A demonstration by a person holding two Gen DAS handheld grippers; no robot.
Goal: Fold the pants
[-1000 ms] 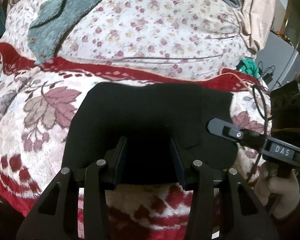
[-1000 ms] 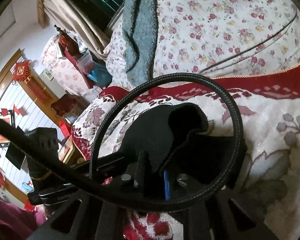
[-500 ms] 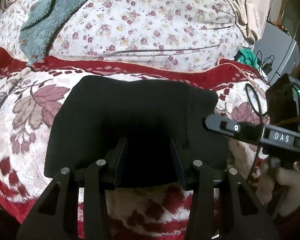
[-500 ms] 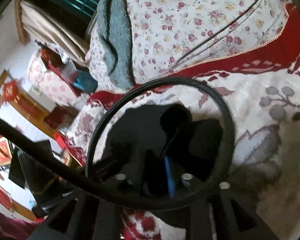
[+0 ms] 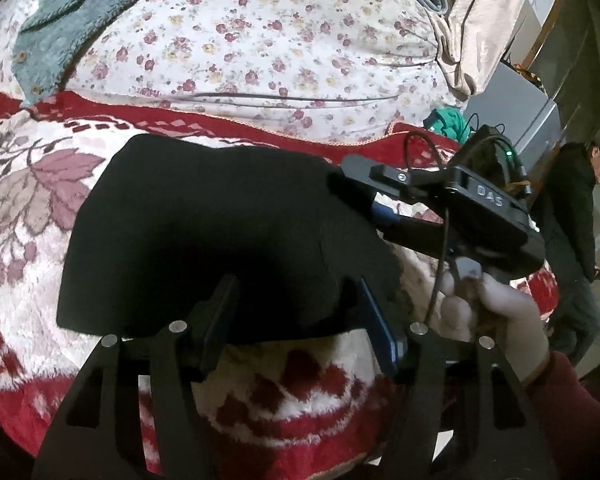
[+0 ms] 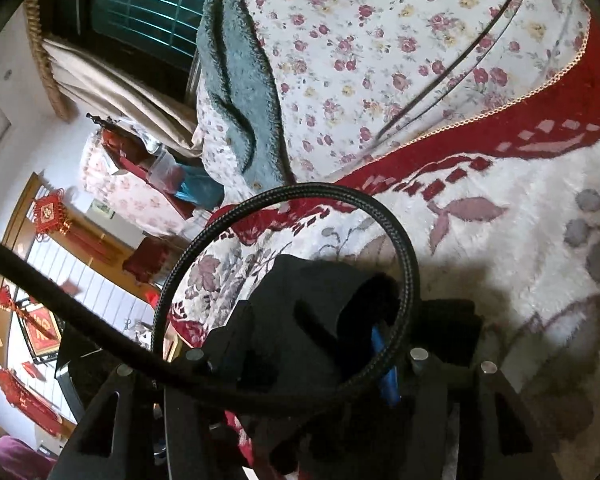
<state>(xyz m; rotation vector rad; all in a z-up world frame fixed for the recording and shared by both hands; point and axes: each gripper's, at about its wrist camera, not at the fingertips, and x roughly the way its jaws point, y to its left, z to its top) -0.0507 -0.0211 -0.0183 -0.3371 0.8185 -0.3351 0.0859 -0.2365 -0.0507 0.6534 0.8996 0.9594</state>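
The black pants (image 5: 204, 220) lie folded into a compact rectangle on a red-and-white floral blanket (image 5: 32, 208). My left gripper (image 5: 296, 304) is open, its fingers straddling the near edge of the pants. My right gripper (image 5: 376, 204) comes in from the right and is shut on the right edge of the pants. In the right wrist view the pants (image 6: 312, 304) are bunched between the right gripper's (image 6: 324, 344) fingers, and a black braided cable (image 6: 408, 276) loops in front of them.
A floral quilt (image 5: 260, 40) with a teal fleece garment (image 5: 60, 24) lies behind the blanket. A person (image 5: 572, 216) stands at the far right. The blanket's near edge (image 5: 300, 440) drops off below my left gripper. Red furniture (image 6: 148, 260) stands off the bed's left side.
The right gripper has moved in and up along the pants' right edge, lifting the fabric. The left wrist view has drawn closer to the pants, whose left part has spread wider.
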